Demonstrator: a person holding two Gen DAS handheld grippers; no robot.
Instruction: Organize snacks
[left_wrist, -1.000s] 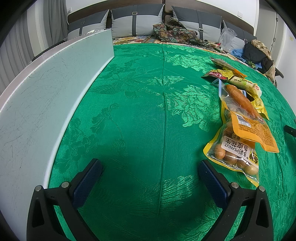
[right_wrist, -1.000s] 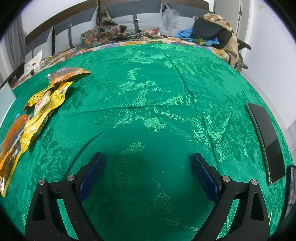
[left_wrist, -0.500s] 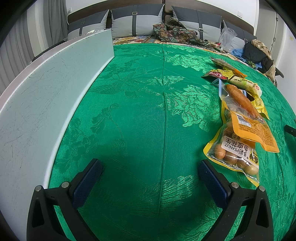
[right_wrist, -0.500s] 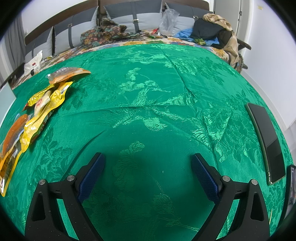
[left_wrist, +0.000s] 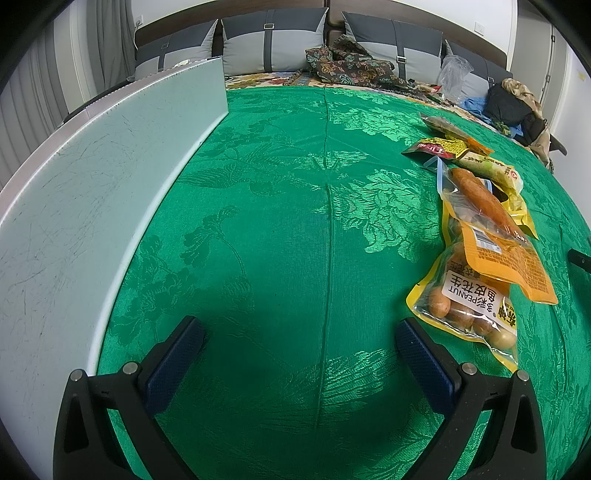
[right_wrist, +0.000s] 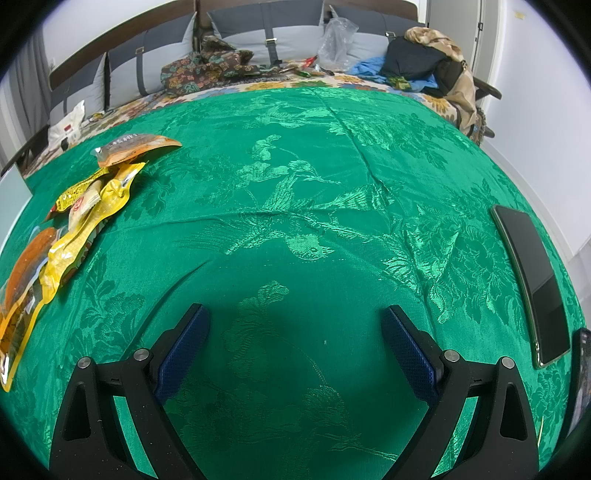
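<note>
On my left wrist view, the left gripper (left_wrist: 299, 336) sits low in the frame with its blue-padded fingers (left_wrist: 173, 363) spread wide, nothing between them but green brocade cloth (left_wrist: 280, 229). The snacks lie in a line along the right side of that frame, well off to the right of the right-hand finger: a peanut pack (left_wrist: 471, 308) nearest it, an orange pouch (left_wrist: 511, 260) overlapping the pack's upper end, a clear bag with an orange sausage-like piece (left_wrist: 478, 197) above that, then smaller wrappers (left_wrist: 439, 146) toward the upper right. A pale grey board (left_wrist: 81, 206) fills the left side.

On my right wrist view, the right gripper (right_wrist: 295, 325) is likewise spread and empty over the cloth. Here the same snacks run down the left edge, a yellow packet (right_wrist: 86, 225) in the middle of them, far left of the left-hand finger (right_wrist: 183, 350). A dark phone (right_wrist: 532, 280) lies at the right edge.
</note>
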